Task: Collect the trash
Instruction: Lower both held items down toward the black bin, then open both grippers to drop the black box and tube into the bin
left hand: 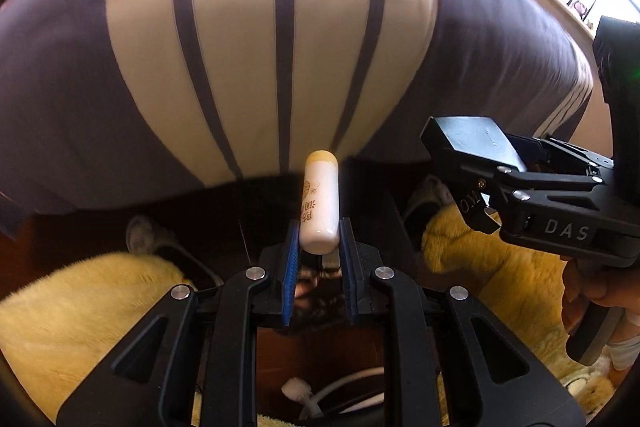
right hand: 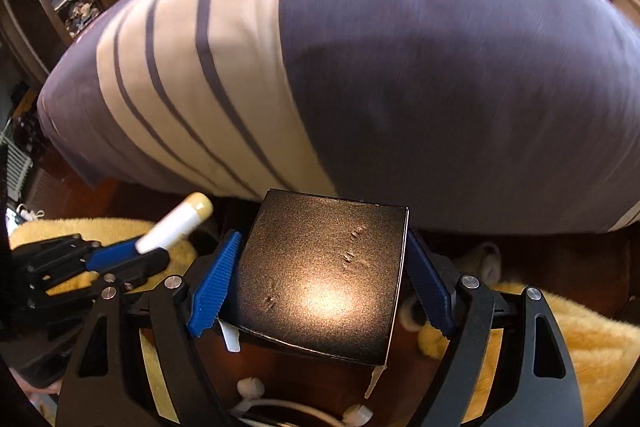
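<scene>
My left gripper point(left hand: 319, 247) is shut on a small white tube with a yellow cap point(left hand: 319, 203), held upright in front of the bed's edge. The tube also shows at the left of the right wrist view point(right hand: 176, 227), sticking out of the left gripper point(right hand: 140, 253). My right gripper point(right hand: 320, 267) is shut on a flat black box point(right hand: 320, 279), held between its blue pads. The box also shows in the left wrist view point(left hand: 476, 143), to the right of the tube, at about the same height.
A bed with a purple and cream striped cover point(left hand: 280, 39) fills the view ahead. Yellow fluffy rugs point(left hand: 72, 319) lie on the dark wood floor below, with slippers point(left hand: 144, 235) near the bed. White cables point(right hand: 280, 407) lie on the floor under the grippers.
</scene>
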`<state>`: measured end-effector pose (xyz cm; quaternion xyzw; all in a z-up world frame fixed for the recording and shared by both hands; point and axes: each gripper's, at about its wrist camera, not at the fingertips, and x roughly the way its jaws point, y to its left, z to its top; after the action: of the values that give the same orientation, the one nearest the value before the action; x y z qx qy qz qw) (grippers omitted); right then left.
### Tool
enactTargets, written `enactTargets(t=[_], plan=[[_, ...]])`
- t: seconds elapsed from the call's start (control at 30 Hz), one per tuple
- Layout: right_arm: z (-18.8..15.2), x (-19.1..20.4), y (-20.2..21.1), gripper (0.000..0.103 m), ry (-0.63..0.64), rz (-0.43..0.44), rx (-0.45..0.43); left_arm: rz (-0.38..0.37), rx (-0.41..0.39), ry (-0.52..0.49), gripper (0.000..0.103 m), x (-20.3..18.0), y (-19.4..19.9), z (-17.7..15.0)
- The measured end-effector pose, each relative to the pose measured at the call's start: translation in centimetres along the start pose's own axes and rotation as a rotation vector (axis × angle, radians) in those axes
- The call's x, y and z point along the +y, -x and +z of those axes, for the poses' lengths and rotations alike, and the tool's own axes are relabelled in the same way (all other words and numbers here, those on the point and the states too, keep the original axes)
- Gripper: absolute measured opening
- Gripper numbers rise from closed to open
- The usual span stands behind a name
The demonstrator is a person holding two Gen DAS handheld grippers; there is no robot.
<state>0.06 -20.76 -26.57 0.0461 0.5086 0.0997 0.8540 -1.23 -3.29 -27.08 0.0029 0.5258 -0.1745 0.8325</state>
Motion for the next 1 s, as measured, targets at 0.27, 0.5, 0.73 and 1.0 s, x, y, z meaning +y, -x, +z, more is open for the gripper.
enactTargets(t=[0.27, 0.5, 0.73, 1.0], plan=[[-1.8, -0.2, -4.2, 0.081, -0.041, 0.031, 0.118, -0.018, 0.133, 0.023, 0.018, 0.5, -4.8, -2.5], [-2.0, -0.1, -6.5, 0.083, -0.06, 0.076, 0.186, -0.037, 0.195, 0.067, 0.018, 1.4, -7.1, -2.6], [-1.3, -0.1, -7.1, 0.093, -0.074, 0.09, 0.18, -0.03, 0.184, 0.074, 0.042, 1.7, -7.0, -1.7], [0.1, -0.9, -3.8, 0.094, -0.071, 0.002, 0.094, 0.024, 0.116, 0.079, 0.072, 2.0, -4.4, -0.6]])
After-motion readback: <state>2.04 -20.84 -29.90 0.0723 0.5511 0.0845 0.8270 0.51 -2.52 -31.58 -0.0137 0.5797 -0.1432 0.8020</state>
